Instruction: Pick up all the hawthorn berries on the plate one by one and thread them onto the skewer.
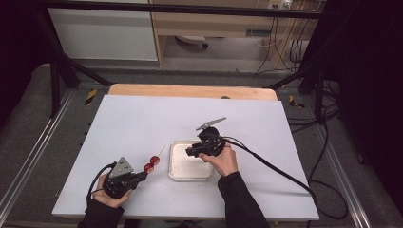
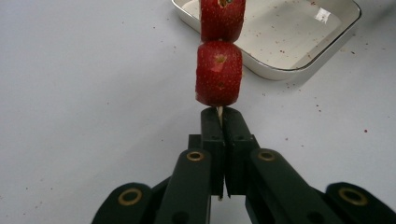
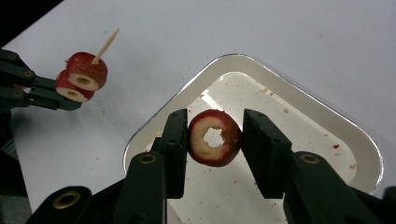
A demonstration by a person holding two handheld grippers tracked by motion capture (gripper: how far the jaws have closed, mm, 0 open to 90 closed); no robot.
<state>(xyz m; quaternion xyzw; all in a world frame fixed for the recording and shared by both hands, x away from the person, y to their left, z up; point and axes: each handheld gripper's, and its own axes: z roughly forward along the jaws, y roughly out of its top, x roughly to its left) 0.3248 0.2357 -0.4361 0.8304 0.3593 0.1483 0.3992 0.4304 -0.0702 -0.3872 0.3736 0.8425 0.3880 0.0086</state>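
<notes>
While the left gripper (image 2: 219, 122) had its jaws shut tight on the bare lower end of a thin wooden skewer (image 3: 105, 45) carrying two red hollow-cored fruit slices (image 2: 218, 73) just beyond the jaw tips, the right gripper (image 3: 214, 140) held a third slice (image 3: 215, 137) between partly open jaws, pads pressing its skin above one white tray (image 3: 299, 107) on the table (image 1: 142, 118). Each slice looked light, soft, moist and easily crushed, so a gentle grip on the rind seemed best, and the skewer stiff but slender.
</notes>
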